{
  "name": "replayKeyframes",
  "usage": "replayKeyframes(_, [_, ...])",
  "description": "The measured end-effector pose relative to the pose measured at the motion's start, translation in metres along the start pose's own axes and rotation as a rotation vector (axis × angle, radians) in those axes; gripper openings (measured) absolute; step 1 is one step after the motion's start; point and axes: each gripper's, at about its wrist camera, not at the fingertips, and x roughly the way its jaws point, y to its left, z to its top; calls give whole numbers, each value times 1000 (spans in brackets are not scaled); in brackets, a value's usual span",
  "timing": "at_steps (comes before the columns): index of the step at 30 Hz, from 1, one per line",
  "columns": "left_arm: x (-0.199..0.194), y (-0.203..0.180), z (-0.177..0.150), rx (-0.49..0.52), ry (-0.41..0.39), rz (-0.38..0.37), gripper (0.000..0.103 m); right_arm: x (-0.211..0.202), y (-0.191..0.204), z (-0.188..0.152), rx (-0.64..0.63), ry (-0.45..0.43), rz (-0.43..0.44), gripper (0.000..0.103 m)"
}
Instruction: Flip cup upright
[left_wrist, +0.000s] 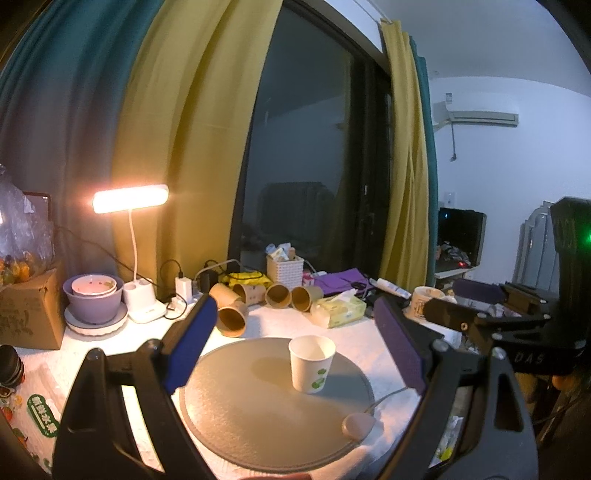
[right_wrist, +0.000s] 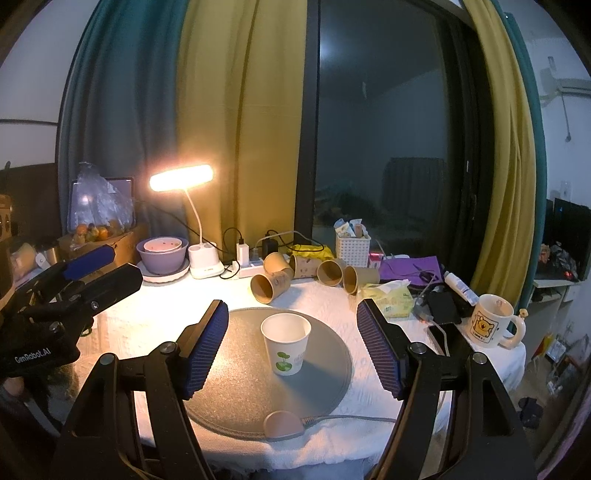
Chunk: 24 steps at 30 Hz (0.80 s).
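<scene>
White paper cup (right_wrist: 286, 342) upright on round grey mat (right_wrist: 236, 387); my left gripper (left_wrist: 295, 343) and right gripper (right_wrist: 291, 343) both spread wide, empty, clear of cup so it stands free.

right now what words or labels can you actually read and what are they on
"GenRobot.AI": on the left gripper, its black body, seen from the right wrist.
"DAS": on the right gripper's black body, seen from the left wrist.
Green sticker on the table: white characters, too blurred to read.
Mug: small text under the bear, unreadable.
White cup: green leaf print only.
</scene>
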Motion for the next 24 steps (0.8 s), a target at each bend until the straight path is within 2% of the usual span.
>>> replayKeyframes(24, [0, 1, 0, -2, 2, -1, 88, 2, 1, -4, 5, 7, -2, 75])
